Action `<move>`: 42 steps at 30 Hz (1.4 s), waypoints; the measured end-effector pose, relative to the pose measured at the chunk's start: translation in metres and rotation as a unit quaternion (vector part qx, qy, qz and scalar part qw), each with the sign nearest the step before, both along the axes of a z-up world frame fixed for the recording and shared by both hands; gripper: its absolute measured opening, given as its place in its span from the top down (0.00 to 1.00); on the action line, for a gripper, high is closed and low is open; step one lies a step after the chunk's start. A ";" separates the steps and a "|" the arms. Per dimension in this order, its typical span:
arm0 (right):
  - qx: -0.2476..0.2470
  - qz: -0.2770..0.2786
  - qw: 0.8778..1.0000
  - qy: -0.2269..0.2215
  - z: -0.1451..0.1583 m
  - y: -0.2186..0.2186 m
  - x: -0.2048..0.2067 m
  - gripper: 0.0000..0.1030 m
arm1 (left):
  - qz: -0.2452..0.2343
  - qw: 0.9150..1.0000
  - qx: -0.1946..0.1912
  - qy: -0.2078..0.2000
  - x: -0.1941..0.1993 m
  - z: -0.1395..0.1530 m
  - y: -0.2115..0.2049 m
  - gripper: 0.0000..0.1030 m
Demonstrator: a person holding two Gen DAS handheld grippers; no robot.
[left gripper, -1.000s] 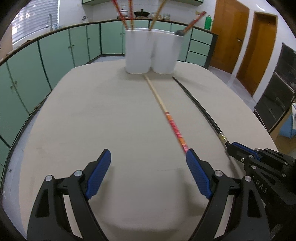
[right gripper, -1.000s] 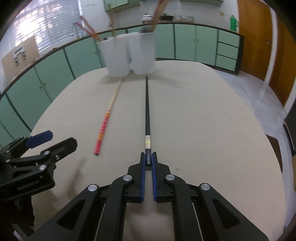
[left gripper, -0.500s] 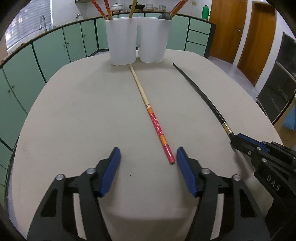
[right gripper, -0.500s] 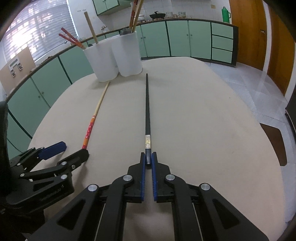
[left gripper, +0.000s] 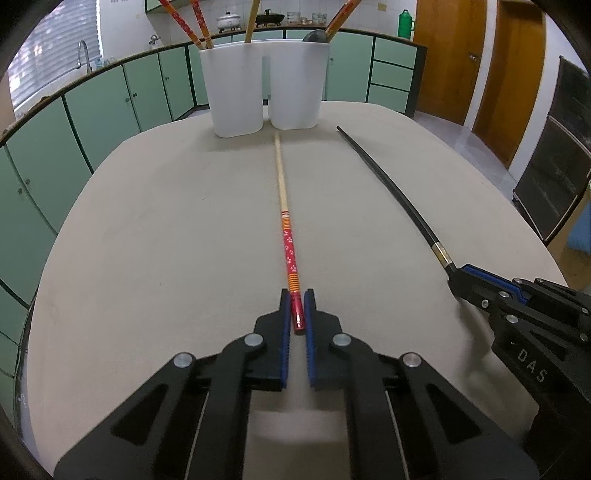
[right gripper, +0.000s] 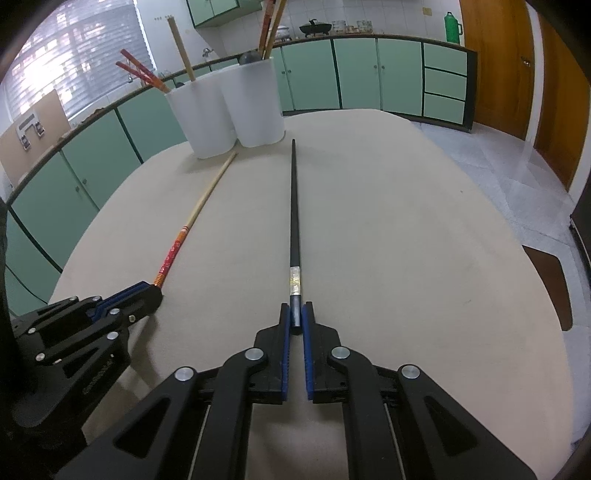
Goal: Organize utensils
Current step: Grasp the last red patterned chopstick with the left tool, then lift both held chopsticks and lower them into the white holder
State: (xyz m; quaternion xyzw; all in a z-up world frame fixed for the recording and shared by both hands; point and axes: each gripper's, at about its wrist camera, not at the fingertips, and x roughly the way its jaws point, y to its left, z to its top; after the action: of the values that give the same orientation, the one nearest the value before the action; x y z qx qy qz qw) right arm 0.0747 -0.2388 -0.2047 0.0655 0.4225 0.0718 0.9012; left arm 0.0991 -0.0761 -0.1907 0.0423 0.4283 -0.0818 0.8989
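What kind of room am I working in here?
Most likely a home kitchen: green cabinets line the walls, a sink tap stands by the window, and pots sit on the far counter.

The utensils (left gripper: 201,26) standing in the white holder (left gripper: 264,96) are cut off by the top edge, and their lower ends are hidden inside its walls.
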 end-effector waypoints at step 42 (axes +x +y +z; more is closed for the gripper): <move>-0.011 0.073 0.983 -0.169 0.197 -0.004 0.024 0.94 | -0.033 0.983 -0.063 -0.171 0.010 0.190 0.037 0.95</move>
State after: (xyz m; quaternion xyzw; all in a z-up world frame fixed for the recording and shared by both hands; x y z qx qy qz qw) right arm 0.0989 -0.2424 -0.0075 0.0109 0.2681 0.1429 0.9527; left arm 0.1091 -0.0389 -0.0008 0.0128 0.2604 -0.1303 0.9566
